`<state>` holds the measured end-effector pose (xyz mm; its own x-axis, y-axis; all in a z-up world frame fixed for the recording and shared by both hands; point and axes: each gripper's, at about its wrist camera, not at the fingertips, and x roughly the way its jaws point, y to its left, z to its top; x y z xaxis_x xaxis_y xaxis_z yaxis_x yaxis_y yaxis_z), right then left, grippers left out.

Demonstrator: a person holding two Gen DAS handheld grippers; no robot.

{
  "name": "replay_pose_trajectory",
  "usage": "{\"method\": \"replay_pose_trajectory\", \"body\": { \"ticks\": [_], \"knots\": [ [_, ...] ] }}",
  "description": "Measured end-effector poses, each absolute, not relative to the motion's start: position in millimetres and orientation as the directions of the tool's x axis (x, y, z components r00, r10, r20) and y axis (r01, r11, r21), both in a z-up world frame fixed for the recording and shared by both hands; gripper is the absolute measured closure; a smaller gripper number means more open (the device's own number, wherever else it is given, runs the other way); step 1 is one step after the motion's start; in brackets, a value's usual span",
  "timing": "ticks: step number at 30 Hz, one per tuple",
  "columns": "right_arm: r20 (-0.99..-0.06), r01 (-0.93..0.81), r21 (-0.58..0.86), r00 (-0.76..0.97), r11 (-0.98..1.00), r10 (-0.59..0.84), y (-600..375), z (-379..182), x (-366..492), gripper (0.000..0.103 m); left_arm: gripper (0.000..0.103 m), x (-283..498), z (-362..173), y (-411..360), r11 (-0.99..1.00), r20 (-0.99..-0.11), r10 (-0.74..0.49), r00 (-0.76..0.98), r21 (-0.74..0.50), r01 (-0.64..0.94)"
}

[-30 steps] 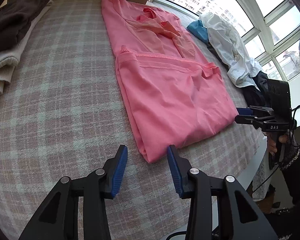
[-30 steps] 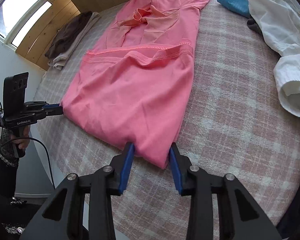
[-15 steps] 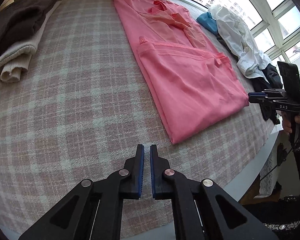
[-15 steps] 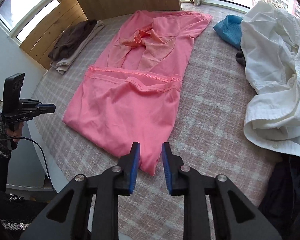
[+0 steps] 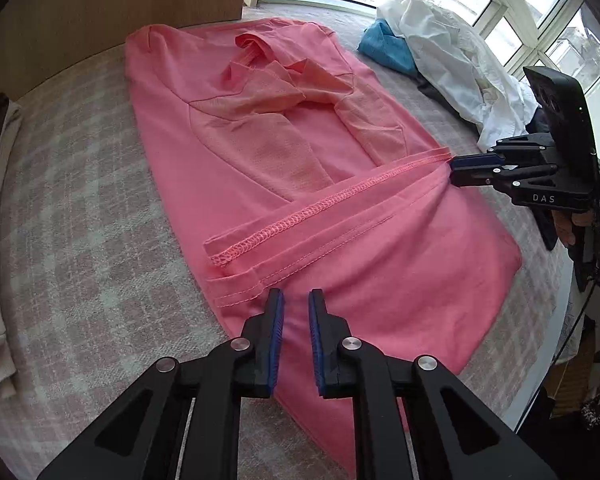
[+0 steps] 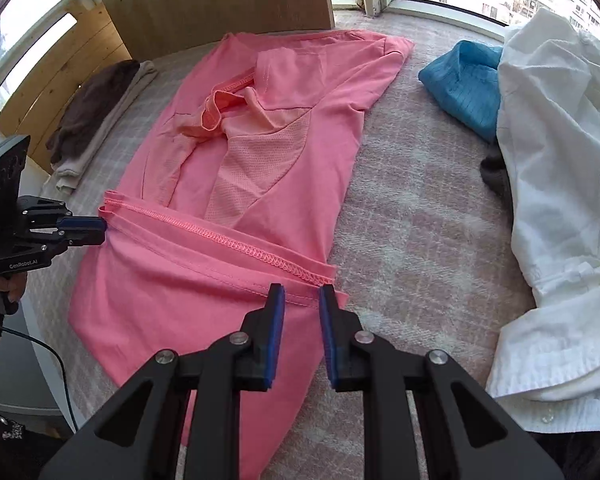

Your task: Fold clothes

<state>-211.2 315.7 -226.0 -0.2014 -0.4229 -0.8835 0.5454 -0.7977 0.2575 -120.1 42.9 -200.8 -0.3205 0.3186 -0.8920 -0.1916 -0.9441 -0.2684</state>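
We've jumped in from the near edge: half a second back the left gripper (image 5: pixel 296 300) was off the shirt (image 5: pixel 380 264), now it's over one end of the turned-up hem (image 5: pixel 340 196). Its jaws are opening from a narrow gap, cloth between them, not clearly pinched. The right gripper (image 6: pixel 302 294) is at the other end, jaws closing, and creases pull toward it, so it seems to have a hold. The shirt lies flat on the surface (image 5: pixel 80 200), half-folded. The next fold looks near.
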Motion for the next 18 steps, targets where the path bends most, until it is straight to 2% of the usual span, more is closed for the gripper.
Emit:
{"method": "replay_pose_trajectory", "body": {
  "ticks": [2, 5, 7, 12, 14, 15, 16, 18],
  "knots": [
    [-0.865, 0.574, 0.295, -0.180, -0.764, -0.469, 305.4, -219.9, -200.4, 0.085, 0.091, -117.4, -192.1, 33.7, -0.945, -0.883, 0.318, -0.344, -0.268, -0.186],
    [-0.926, 0.609, 0.225, -0.109, -0.761, -0.361, 274.2, -240.3, -190.2, 0.081, 0.084, -115.9, -179.1, 30.1, -0.930, -0.859, 0.356, -0.368, -0.289, -0.226],
    [-0.930, 0.599, 0.197, -0.137, -0.776, -0.341, 272.8, -228.3, -190.8, 0.081, 0.084, -119.5, -171.3, 28.9, -0.920, -0.852, 0.376, -0.364, -0.297, -0.256],
    [-0.863, 0.536, 0.254, -0.251, -0.805, -0.439, 309.2, -131.0, -204.8, 0.081, 0.083, -130.1, -118.6, 2.0, -0.894, -0.804, 0.436, -0.405, -0.334, -0.299],
    [-0.833, 0.538, 0.255, -0.299, -0.803, -0.465, 313.1, -94.1, -212.4, 0.077, 0.074, -137.1, -86.2, -13.1, -0.906, -0.796, 0.405, -0.450, -0.284, -0.314],
    [-0.818, 0.540, 0.255, -0.323, -0.802, -0.477, 314.9, -76.2, -216.4, 0.069, 0.067, -142.8, -71.2, -20.5, -0.912, -0.795, 0.386, -0.468, -0.253, -0.323],
    [-0.809, 0.550, 0.239, -0.343, -0.800, -0.477, 311.7, -69.0, -223.3, 0.065, 0.064, -149.9, -59.7, -26.9, -0.922, -0.795, 0.358, -0.489, -0.218, -0.320],
    [-0.790, 0.569, 0.207, -0.383, -0.796, -0.479, 305.4, -54.7, -237.1, 0.064, 0.064, -166.2, -44.9, -39.2, -0.936, -0.797, 0.317, -0.514, -0.175, -0.307]
  ]
}}
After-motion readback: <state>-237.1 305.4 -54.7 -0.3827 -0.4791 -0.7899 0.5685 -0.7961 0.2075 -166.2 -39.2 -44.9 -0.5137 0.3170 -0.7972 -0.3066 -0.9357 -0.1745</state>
